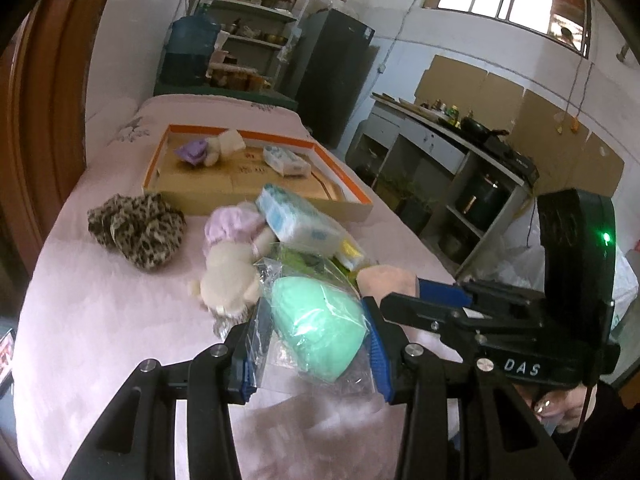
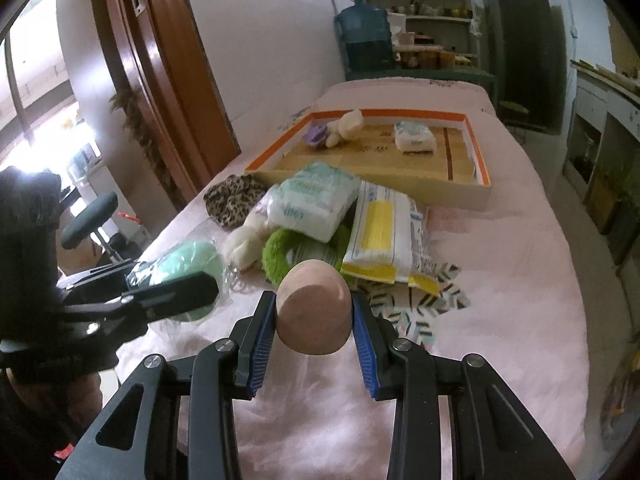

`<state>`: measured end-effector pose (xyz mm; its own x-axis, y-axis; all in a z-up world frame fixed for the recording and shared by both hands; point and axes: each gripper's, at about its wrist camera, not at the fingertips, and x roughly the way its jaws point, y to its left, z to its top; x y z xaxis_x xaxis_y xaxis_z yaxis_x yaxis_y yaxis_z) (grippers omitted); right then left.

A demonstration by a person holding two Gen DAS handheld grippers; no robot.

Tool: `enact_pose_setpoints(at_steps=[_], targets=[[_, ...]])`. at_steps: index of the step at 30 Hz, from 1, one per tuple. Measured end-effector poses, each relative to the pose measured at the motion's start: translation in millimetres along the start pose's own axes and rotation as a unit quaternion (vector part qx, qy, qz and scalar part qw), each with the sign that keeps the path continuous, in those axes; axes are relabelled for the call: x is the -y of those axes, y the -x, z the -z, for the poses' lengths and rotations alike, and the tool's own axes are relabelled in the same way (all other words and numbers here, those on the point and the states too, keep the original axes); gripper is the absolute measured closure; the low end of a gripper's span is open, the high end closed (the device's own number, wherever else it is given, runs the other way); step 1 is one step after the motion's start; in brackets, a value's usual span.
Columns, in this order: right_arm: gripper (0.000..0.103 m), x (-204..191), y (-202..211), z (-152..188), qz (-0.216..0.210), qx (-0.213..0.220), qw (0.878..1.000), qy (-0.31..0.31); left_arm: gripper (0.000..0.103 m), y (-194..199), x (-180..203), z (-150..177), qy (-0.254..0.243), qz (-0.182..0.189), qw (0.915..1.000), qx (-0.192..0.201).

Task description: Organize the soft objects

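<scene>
Left gripper (image 1: 316, 344) clamped one bagged green sponge (image 1: 318, 334); right gripper (image 2: 314, 334) clamped one pink sponge (image 2: 314, 306). Both sat just before the tray (image 2: 460, 196), which held three items: two plush, one tissue pack (image 2: 414, 138).

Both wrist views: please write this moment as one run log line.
left hand-held gripper: shut on mint-green sponge in clear plastic bag | right hand-held gripper: shut on pink egg-shaped sponge | orange-rimmed cardboard tray: ahead
</scene>
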<state>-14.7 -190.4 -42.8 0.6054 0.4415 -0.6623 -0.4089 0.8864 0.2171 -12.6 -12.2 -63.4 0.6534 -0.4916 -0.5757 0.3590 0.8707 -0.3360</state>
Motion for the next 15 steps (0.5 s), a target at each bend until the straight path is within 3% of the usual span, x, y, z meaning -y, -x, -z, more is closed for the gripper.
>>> enact_pose_setpoints(at_steps=[15], targets=[[0.065, 11, -4, -25, 0.001, 0.017, 1.0, 0.0, 0.059, -12, -8, -35, 0.013, -0.014, 0.9997, 0.017]])
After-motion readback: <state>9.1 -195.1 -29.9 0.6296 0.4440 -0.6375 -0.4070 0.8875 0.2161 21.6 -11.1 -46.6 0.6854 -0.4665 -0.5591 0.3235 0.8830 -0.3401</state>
